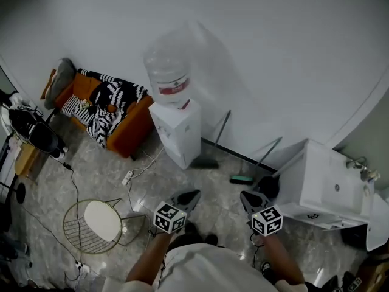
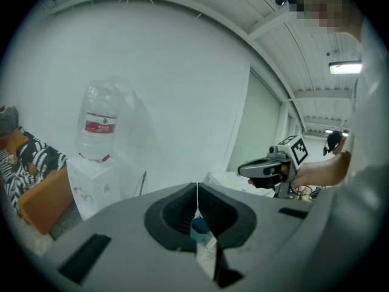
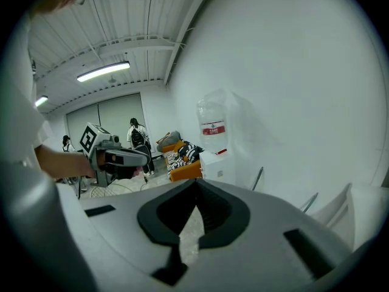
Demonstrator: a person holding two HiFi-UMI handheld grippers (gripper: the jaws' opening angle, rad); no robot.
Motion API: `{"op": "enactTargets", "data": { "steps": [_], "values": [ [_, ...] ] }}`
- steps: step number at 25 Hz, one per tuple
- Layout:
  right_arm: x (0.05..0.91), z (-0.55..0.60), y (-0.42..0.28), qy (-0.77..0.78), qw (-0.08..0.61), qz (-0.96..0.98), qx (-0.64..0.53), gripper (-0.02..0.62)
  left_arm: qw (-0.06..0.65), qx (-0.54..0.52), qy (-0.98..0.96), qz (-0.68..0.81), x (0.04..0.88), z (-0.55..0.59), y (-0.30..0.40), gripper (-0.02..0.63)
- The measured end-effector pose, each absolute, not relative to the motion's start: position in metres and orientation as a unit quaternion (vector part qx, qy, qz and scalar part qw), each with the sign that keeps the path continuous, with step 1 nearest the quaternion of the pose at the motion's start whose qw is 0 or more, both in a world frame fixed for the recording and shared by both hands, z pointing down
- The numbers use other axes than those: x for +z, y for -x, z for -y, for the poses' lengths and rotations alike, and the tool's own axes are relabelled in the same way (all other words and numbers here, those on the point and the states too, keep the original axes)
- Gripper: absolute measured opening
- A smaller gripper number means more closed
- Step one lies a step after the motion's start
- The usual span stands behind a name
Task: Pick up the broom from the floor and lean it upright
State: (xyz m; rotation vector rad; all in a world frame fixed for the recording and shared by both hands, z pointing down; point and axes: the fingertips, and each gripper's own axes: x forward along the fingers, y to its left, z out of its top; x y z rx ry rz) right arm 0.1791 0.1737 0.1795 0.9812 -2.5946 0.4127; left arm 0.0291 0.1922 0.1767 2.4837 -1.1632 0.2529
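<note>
A broom with a teal head (image 1: 242, 179) rests on the floor, and its thin handle (image 1: 270, 148) leans up against the white wall. A second long-handled tool with a dark head (image 1: 206, 161) leans on the wall beside the water dispenser. My left gripper (image 1: 194, 194) hovers shut and empty in front of them. My right gripper (image 1: 245, 195) is also shut and empty, just short of the teal head. In the left gripper view the jaws (image 2: 197, 185) meet, with a bit of teal showing below them. In the right gripper view the jaws (image 3: 196, 182) are closed and both handles (image 3: 258, 178) show ahead.
A white water dispenser (image 1: 176, 129) carries a big bottle (image 1: 167, 72). A white sink cabinet (image 1: 328, 187) stands at the right. An orange sofa (image 1: 112, 117), a round wire stool (image 1: 100, 224), a power strip with cables (image 1: 127, 177) and a fan (image 1: 30, 129) fill the left.
</note>
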Motion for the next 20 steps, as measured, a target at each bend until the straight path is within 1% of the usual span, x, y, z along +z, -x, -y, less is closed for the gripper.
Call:
{"op": "enactTargets", "data": {
  "steps": [9,16,20],
  "values": [
    [0.159,-0.202,-0.165,-0.332,0.156,0.923,0.117,0.000,0.165,0.084,-0.887,0.423,0.158,-0.225,-0.006,0.009],
    [0.152,-0.211,-0.125,-0.333,0.141,0.925,0.114,0.000,0.165,0.078,-0.884,0.430,0.150,-0.236,0.039,0.011],
    [0.159,-0.217,-0.105,-0.328,0.153,0.925,0.118,0.000,0.170,0.076,-0.881,0.435,0.152,-0.240,0.059,0.011]
  ]
}}
